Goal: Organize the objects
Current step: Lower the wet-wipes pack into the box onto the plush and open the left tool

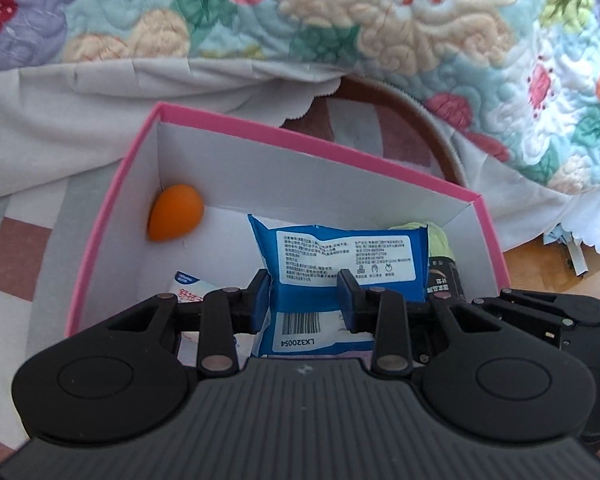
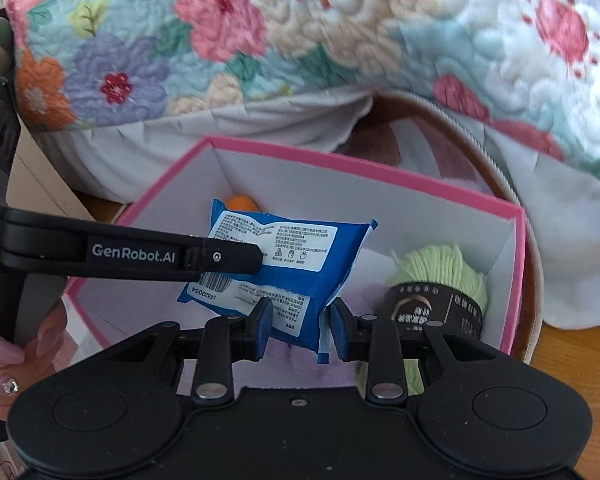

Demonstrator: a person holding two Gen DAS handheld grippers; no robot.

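Note:
A blue wipes packet [image 1: 332, 264] with a white label is held over the pink box [image 1: 300, 136]. My left gripper [image 1: 305, 298] is shut on its lower part. In the right wrist view the same packet [image 2: 288, 264] is also pinched at its near edge by my right gripper [image 2: 298, 326], while the left gripper's arm [image 2: 132, 256] reaches in from the left. Inside the box lie an orange egg-shaped sponge [image 1: 175, 217], a green yarn ball with a black band [image 2: 440, 284], and a white packet [image 1: 188, 286].
The pink box [image 2: 380, 172] sits on a round brown tray [image 2: 516, 200] on a checked cloth [image 1: 16, 248]. A floral quilt [image 1: 380, 20] and grey fabric [image 1: 80, 100] lie behind. Wooden surface [image 1: 548, 264] shows at right.

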